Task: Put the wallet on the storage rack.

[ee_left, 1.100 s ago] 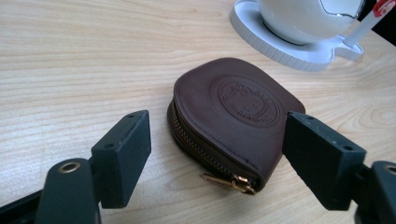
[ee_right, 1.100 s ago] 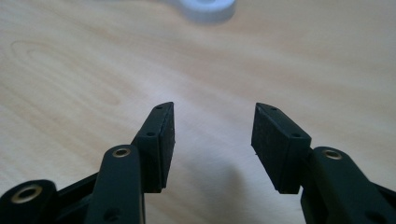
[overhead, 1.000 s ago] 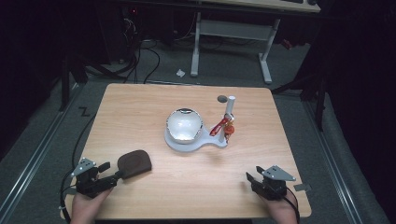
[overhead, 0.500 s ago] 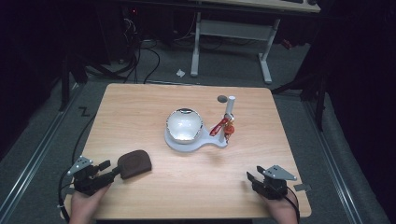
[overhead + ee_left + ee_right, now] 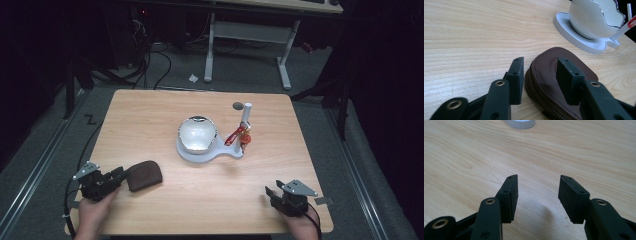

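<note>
A brown zipped pouch (image 5: pixel 144 175) lies flat on the wooden table (image 5: pixel 150 115) at the front left. My left gripper (image 5: pixel 121 175) is at its left end. In the left gripper view the pouch (image 5: pixel 554 75) has its rounded edge between the jaws of the left gripper (image 5: pixel 540 68). One pad stands just beside the zip and the other sits over the top face. The jaws have just been closing and I see no firm pinch. My right gripper (image 5: pixel 272 195) rests at the front right, open over bare wood (image 5: pixel 537 186).
A white bowl (image 5: pixel 197 134) with a silver rim sits on a white base (image 5: pixel 200 155) at the table's middle. A white post (image 5: pixel 246 115) with a red clamp (image 5: pixel 239 136) rises beside it. The bowl (image 5: pixel 594 17) is just beyond the pouch.
The left gripper's jaws have narrowed around the pouch's left end. The right gripper, the bowl and the stand have not moved.
</note>
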{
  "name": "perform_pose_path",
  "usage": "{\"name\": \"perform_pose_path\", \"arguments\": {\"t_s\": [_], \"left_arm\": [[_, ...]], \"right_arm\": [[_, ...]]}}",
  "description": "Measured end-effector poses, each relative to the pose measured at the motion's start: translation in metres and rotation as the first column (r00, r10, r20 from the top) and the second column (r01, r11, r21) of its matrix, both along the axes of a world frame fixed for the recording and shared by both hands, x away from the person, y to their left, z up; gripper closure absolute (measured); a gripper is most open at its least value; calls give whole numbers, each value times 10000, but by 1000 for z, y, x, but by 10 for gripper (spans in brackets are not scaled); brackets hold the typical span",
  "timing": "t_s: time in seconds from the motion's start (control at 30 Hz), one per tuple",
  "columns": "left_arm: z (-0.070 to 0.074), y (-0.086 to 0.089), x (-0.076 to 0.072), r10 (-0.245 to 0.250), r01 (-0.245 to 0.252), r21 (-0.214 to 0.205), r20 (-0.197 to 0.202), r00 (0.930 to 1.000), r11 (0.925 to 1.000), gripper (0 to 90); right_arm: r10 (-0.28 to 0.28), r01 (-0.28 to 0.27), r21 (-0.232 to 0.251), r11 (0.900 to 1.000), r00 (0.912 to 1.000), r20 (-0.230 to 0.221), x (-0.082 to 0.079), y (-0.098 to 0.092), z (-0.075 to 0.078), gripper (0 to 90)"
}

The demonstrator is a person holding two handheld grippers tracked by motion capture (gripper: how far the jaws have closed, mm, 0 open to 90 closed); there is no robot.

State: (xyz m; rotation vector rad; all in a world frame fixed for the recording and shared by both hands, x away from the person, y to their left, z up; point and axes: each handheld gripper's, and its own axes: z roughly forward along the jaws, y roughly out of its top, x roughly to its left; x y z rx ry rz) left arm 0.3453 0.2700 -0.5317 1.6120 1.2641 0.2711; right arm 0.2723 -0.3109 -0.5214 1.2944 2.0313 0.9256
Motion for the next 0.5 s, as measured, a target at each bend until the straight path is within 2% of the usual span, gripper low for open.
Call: {"name": "perform_pose_path", "arguments": {"t_s": [0.2,0.43,0.5], "left_arm": [[-3,-5,4,-96,103,271,-281,9996,9996,631],[-4,-8,1,-127,138,451,-259,9996,9989,678],[-4,-8,1,-8,21,566,-216,9998,9984,762]], "right_arm": [[-19,19,22,10000,10000,35,-1,-2,1,506],[42,-42,37,10000,10000,16,0,2,1,506],[218,-219,-109,9997,9997,-51,1,3,-1,506]]}}
